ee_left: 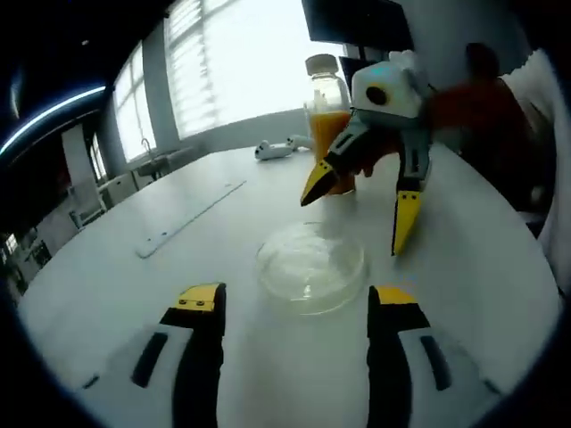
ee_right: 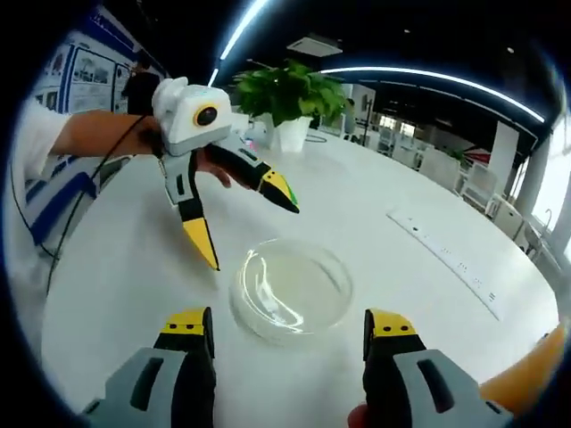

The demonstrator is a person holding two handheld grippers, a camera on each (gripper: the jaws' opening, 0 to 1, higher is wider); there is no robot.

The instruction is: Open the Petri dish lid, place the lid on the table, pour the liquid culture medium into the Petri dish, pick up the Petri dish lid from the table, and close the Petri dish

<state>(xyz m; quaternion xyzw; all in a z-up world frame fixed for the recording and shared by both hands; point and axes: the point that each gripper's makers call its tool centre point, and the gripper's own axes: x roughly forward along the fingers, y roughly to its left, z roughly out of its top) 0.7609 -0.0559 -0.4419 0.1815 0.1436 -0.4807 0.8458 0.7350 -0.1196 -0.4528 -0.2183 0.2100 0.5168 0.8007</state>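
A clear round Petri dish (ee_left: 310, 266) (ee_right: 291, 287) rests on the white table (ee_left: 134, 294), between the two grippers. My left gripper (ee_left: 296, 299) is open, its yellow-tipped jaws just short of the dish with nothing between them. My right gripper (ee_right: 287, 323) is also open and empty, facing the dish from the opposite side. Each shows in the other's view, hovering open above the dish's far edge: the right gripper (ee_left: 361, 203) and the left gripper (ee_right: 243, 218). A capped bottle of orange liquid (ee_left: 328, 125) stands upright behind the right gripper. I cannot tell if the lid is on the dish.
A long pale strip (ee_left: 187, 218) (ee_right: 451, 254) lies flat on the table. Small white devices (ee_left: 277, 149) sit near the far edge by the window. A potted plant (ee_right: 290, 94) stands on the table's far side. A person's arm (ee_right: 98, 134) holds the left gripper.
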